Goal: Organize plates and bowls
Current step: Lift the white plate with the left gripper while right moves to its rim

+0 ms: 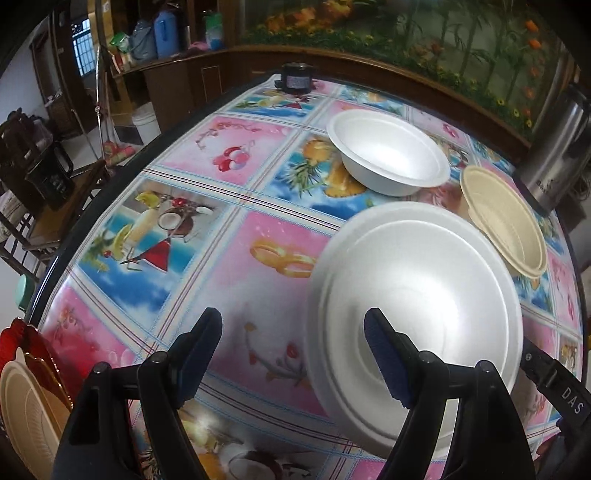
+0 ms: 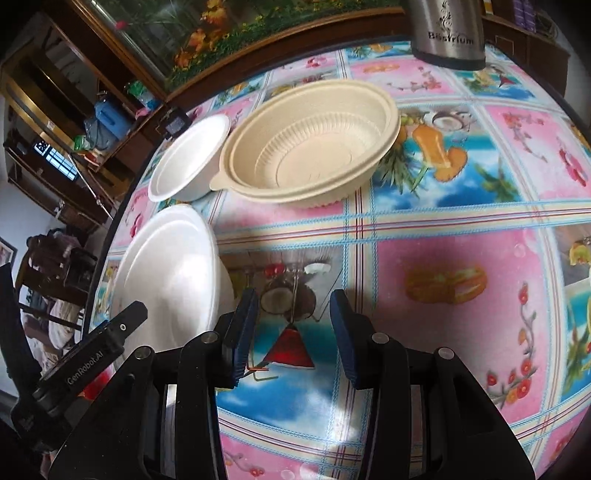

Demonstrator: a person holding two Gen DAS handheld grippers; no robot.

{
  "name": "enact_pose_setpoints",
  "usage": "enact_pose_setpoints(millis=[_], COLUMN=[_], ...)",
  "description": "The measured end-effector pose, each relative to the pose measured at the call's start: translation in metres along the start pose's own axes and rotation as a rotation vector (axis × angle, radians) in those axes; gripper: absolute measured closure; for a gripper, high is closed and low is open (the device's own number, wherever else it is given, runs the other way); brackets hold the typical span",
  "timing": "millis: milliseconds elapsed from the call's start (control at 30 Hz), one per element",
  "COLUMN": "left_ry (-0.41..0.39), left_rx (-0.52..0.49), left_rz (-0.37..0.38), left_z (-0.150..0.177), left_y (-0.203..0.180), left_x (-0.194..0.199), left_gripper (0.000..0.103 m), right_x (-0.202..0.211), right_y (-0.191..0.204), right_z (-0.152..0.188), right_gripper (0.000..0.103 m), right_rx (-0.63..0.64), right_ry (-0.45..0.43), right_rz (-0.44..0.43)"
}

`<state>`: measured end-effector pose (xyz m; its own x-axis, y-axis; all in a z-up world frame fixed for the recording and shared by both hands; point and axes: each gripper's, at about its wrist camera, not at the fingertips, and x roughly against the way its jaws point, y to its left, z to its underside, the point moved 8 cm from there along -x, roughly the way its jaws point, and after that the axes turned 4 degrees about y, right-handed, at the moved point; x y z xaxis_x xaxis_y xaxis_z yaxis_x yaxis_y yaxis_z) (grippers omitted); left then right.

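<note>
A large white foam bowl (image 1: 436, 295) (image 2: 173, 273) rests on the patterned tablecloth (image 1: 229, 155). My left gripper (image 1: 293, 325) stands wide open at the bowl's near left rim. Its right finger (image 1: 384, 358) hangs over the bowl and its left finger (image 1: 201, 354) is over the cloth; neither pad presses on the bowl. A smaller white foam bowl (image 1: 388, 155) (image 2: 188, 162) and a beige ribbed bowl (image 1: 506, 221) (image 2: 314, 144) sit beyond it. My right gripper (image 2: 291, 317) hovers over bare cloth, right of the large bowl, jaws partly apart with nothing between them.
A steel thermos (image 1: 554, 147) (image 2: 447, 33) stands at the table's far side near the beige bowl. A beige plate (image 1: 26, 413) and red plates (image 1: 29, 339) lie off the table's near left edge. A small black object (image 1: 295, 79) sits at the far rim.
</note>
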<state>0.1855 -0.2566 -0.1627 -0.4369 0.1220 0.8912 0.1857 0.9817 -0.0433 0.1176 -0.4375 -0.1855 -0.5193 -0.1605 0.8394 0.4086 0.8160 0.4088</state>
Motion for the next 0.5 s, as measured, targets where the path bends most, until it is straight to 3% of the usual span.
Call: enact_pose_setpoints(millis=[167,300,500], left_ry=[-0.006,-0.021,-0.015], left_rx=[0.008,0.008,-0.018], left_rz=[0.000,0.003,0.007], left_z=[-0.001,-0.003,-0.001], left_y=[0.004,0.003,-0.002], left_x=[0.003,0.006,0.001], left_gripper=[0.024,0.024,0.025], right_x=[0.009,0.014,-0.001], right_y=[0.002,0.005,0.018], right_z=[-0.005,-0.006,0.001], right_gripper=[0.062,0.052,0.052], right_rx=[-0.009,-0.020,0.035], right_ry=[-0.037,-0.050,0.003], right_rz=[-0.032,-0.059,-0.001])
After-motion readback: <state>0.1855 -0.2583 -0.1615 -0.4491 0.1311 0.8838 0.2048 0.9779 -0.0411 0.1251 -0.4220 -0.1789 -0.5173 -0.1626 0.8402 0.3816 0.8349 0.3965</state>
